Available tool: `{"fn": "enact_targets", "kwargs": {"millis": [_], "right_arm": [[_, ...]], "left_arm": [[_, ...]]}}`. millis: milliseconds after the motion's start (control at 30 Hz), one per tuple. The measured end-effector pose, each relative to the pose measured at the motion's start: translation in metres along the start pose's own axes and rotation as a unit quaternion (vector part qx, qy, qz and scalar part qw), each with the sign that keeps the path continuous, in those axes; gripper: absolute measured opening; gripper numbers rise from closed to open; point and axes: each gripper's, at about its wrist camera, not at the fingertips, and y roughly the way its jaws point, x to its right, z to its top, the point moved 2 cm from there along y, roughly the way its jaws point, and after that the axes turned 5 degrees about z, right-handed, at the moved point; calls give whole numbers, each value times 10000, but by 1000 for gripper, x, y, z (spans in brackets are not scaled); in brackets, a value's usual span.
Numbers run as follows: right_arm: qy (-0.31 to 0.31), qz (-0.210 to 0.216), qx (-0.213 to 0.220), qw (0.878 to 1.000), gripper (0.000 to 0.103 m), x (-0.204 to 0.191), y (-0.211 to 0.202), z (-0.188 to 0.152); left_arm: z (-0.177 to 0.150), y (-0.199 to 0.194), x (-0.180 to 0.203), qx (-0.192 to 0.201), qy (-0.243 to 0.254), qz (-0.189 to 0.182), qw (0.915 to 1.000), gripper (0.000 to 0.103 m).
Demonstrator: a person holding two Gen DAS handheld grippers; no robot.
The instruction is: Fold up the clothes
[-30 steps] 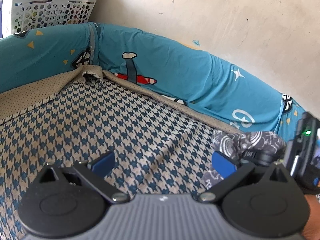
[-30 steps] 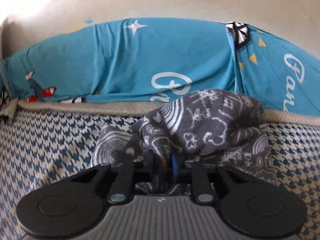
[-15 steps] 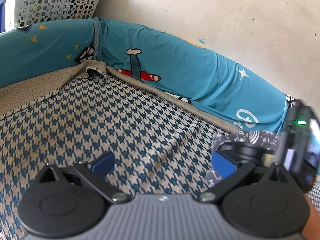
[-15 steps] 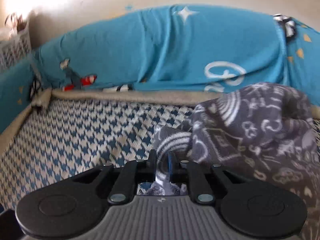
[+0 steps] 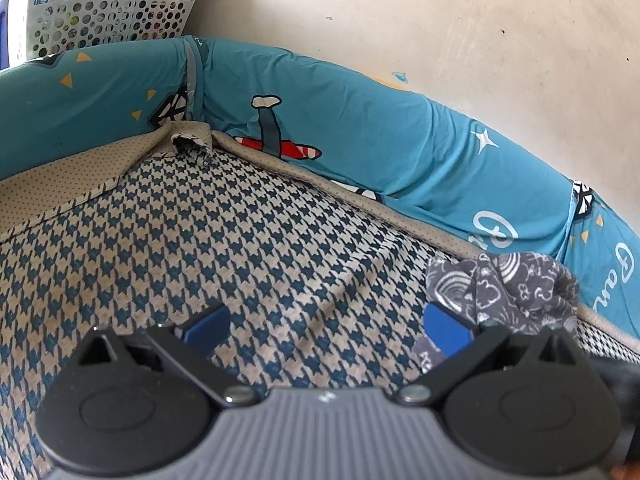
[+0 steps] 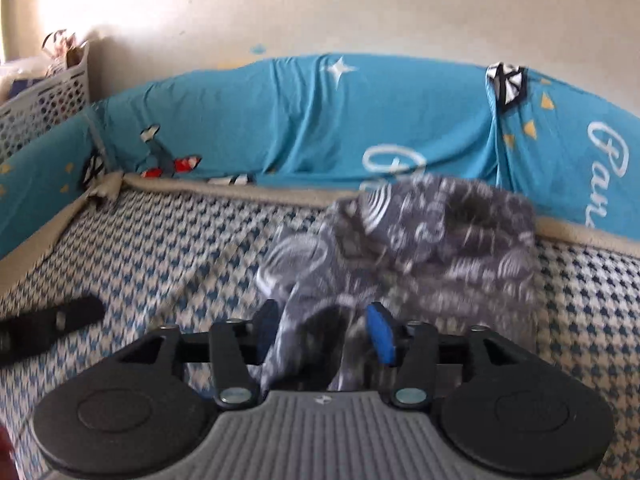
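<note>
**A:** Where is the garment?

**B:** It is a dark grey printed cloth (image 6: 420, 232), bunched in a heap on the checked mattress (image 5: 240, 232), close to the teal bumper (image 5: 360, 140) along the wall. In the left view it sits off to the right (image 5: 516, 288), just past that claw's right finger.

**A:** And the claws?

**B:** The right claw (image 6: 326, 330) has its jaws parted, with a twist of the cloth running between the blue pads (image 6: 380, 334). The picture is blurred, so I can't say the pads are pressing on it; they look too far apart to be gripping. The left claw (image 5: 326, 322) is spread wide over bare mattress, with nothing between its jaws.

**A:** How will the cloth handle?

**B:** My guess is light, soft and floppy, something like fleece or jersey. It won't hold a shape, and it will sag and double over when lifted from one point. It's unlikely to slip much on rubber pads, but a thick bunch could squeeze out of a shallow bite.

**A:** So where should it be taken?

**B:** At an edge or corner, not the middle of the heap. One claw on a hem, the other on the matching corner, then pull apart to spread it flat. I can't make out a hem or sleeve in that pile yet.

**A:** Anything else around?

**B:** A white perforated basket (image 5: 112, 16) in the corner, well away from the cloth.
</note>
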Motion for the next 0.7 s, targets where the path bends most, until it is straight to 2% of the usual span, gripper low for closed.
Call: {"fn": "enact_targets", "kwargs": {"millis": [133, 200, 233, 333, 433, 533, 600, 700], "right_arm": [[-307, -198, -96, 9993, 55, -9, 11, -18], [-425, -381, -100, 9983, 38, -13, 19, -22], [-447, -453, -99, 9979, 24, -14, 21, -22], [-329, -460, -43, 9984, 18, -14, 18, -20], [-175, -417, 124, 9989, 17, -19, 8, -16], [-352, -248, 295, 9986, 17, -35, 2, -14], [-387, -212, 130, 9989, 17, -39, 16, -18], [-371, -212, -54, 9991, 28, -37, 32, -28]], "left_arm": [[-1, 1, -1, -27, 26, 40, 10000, 103], [-1, 2, -1, -48, 10, 43, 10000, 103], [-1, 2, -2, -57, 3, 42, 10000, 103], [-1, 3, -2, -77, -9, 37, 10000, 103], [-1, 3, -2, -72, -11, 20, 10000, 103], [-1, 3, -1, -54, -2, 15, 10000, 103], [-1, 4, -1, -74, 25, 23, 10000, 103], [-2, 6, -1, -78, 57, 51, 9999, 103]]}}
